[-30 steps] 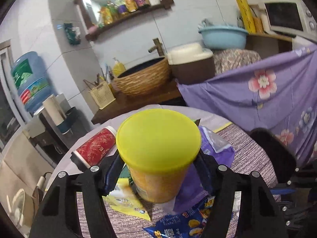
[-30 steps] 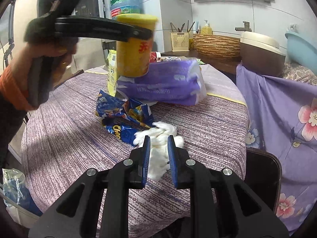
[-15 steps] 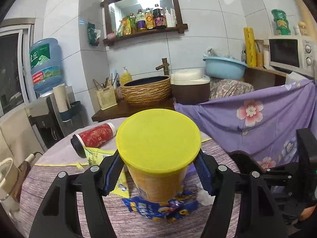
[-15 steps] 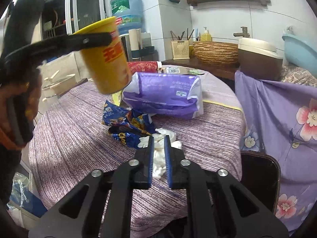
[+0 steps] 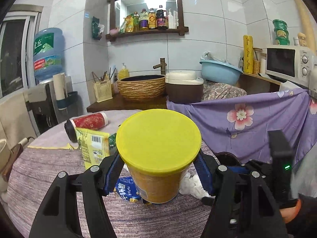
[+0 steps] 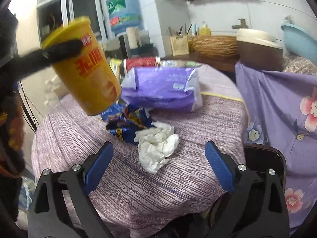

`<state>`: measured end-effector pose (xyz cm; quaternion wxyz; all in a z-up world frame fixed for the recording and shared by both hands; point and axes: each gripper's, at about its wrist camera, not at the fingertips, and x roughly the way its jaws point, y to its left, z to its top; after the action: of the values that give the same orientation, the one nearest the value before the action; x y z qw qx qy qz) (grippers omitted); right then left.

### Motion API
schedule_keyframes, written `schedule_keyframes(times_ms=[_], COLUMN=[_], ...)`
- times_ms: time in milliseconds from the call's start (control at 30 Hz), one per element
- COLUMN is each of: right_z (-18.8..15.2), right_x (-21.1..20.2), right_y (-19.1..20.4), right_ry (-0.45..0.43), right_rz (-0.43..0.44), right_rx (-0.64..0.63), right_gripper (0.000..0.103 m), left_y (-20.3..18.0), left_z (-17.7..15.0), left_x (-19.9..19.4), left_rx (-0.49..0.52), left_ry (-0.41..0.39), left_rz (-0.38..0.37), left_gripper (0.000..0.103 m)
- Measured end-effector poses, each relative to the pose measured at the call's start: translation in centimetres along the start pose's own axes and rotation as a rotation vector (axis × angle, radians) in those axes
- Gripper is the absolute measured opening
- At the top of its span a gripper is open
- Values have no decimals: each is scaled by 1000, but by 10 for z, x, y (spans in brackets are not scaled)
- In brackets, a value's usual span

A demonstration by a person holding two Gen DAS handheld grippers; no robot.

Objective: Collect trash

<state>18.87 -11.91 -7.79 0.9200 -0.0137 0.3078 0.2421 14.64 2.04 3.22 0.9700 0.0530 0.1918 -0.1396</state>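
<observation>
A yellow noodle cup (image 5: 158,138) with a yellow lid hangs tilted above the table, my left gripper (image 5: 158,170) shut on its sides. In the right wrist view the cup (image 6: 89,79) is at upper left, with one black finger (image 6: 59,51) across it. My right gripper (image 6: 158,150) is opening, its blue pads far apart and pressing on nothing. A crumpled white tissue (image 6: 154,138) lies on the tablecloth just ahead, between the fingertips. A blue snack bag (image 6: 126,123) lies behind the tissue.
A purple soft pack (image 6: 162,87), a red can (image 6: 140,62) on its side and a yellow-green wrapper (image 5: 93,146) lie farther back on the round table (image 6: 178,188). A dark container (image 6: 265,162) stands at the table's right edge, against a purple flowered cloth (image 6: 277,103).
My right gripper's jaws went from shut to wide apart; the tissue stays on the table. The left gripper carried the cup sideways and rolled level, and the cup now tilts in the right view.
</observation>
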Motion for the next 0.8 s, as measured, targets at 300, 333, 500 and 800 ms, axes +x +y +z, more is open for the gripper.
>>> schedule_keyframes(times_ms=[300, 333, 500, 800], right_z=[-5, -4, -9, -46], right_x=[17, 9, -24, -50], right_y=[-13, -15, -40, -139], right_ry=[15, -5, -57, -6], right_rz=[-4, -13, -59, -260], right_rx=[52, 51, 103, 274], right_gripper=[23, 22, 22, 22], left_y=[-2, -2, -12, -67], left_z=[-15, -16, -17, -16], left_x=[-14, -15, -18, 7], left_rx=[-2, -3, -13, 5], left_ry=[9, 7, -8, -9], left_rz=[42, 44, 13, -170], left_gripper=[66, 66, 66, 66])
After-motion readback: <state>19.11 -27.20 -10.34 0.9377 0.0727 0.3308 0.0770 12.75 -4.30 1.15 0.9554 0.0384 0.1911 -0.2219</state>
